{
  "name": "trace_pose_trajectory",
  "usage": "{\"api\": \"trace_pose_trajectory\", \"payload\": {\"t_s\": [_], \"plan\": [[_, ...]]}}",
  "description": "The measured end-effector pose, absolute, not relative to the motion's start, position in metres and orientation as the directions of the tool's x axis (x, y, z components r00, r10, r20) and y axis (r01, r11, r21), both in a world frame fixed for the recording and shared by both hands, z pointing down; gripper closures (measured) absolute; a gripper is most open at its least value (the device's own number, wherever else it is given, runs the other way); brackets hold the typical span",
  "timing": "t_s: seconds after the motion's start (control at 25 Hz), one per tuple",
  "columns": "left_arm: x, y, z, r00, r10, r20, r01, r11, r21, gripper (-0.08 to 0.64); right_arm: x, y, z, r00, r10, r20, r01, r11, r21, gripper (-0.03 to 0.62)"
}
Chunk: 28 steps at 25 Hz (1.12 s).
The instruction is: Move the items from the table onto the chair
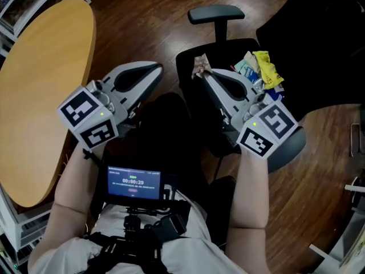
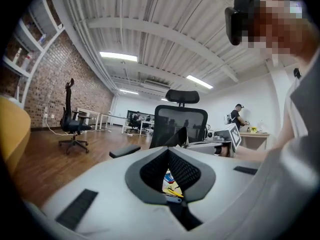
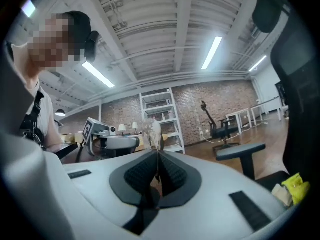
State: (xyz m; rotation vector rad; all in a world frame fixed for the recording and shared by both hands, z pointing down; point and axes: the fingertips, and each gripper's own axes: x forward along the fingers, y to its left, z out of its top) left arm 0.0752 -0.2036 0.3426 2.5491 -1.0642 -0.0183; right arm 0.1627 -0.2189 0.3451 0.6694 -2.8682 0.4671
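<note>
A round wooden table (image 1: 40, 96) fills the left side of the room from where the person stands, and its visible top is bare. Beside it is a black office chair (image 1: 217, 15), and the person leans over its seat with both arms out.

The left hand-held gripper (image 1: 155, 70) hangs between table and chair, above the floor at the seat's left edge. Its jaws meet at the tips and carry nothing.

The right hand-held gripper (image 1: 203, 74) is over the chair seat, with its jaws pressed together on a small crinkled wrapper (image 1: 199, 65) that sticks up past the tips.

A pile of snack packets (image 1: 259, 70), yellow, blue and white, lies on the right part of the seat, just beside the right hand-held gripper's body.

A small lit screen (image 1: 133, 183) sits on the rig at the person's chest.
</note>
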Motion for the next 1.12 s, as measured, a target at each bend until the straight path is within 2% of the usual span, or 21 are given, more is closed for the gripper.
{"api": "trace_pose_trajectory", "payload": {"t_s": [0.32,0.52,0.72,0.84,1.0,1.12], "plan": [[0.165,-0.246,0.377,0.787,-0.609,0.102,-0.592,-0.697,0.404,0.544,0.26,-0.265,0.384,-0.758,-0.605,0.245,-0.652,0.716,-0.249,0.583],[0.197,-0.259,0.393,0.79,-0.609,0.065,-0.574,-0.7,0.425,0.543,0.288,-0.271,0.419,-0.706,-0.655,0.269,-0.707,0.675,-0.213,0.583],[0.218,-0.268,0.426,0.789,-0.607,0.094,-0.579,-0.683,0.444,0.543,0.3,-0.279,0.445,-0.669,-0.664,0.334,-0.737,0.652,-0.181,0.583],[0.229,-0.272,0.448,0.793,-0.595,0.129,-0.58,-0.674,0.458,0.543,0.31,-0.283,0.469,-0.619,-0.671,0.409,-0.772,0.616,-0.158,0.583],[0.248,-0.273,0.465,0.81,-0.565,0.154,-0.564,-0.681,0.468,0.545,0.334,-0.284,0.509,-0.483,-0.658,0.577,-0.832,0.551,-0.068,0.583],[0.263,-0.272,0.479,0.825,-0.54,0.169,-0.547,-0.684,0.482,0.545,0.341,-0.283,0.527,-0.43,-0.634,0.643,-0.838,0.545,-0.024,0.581]]}}
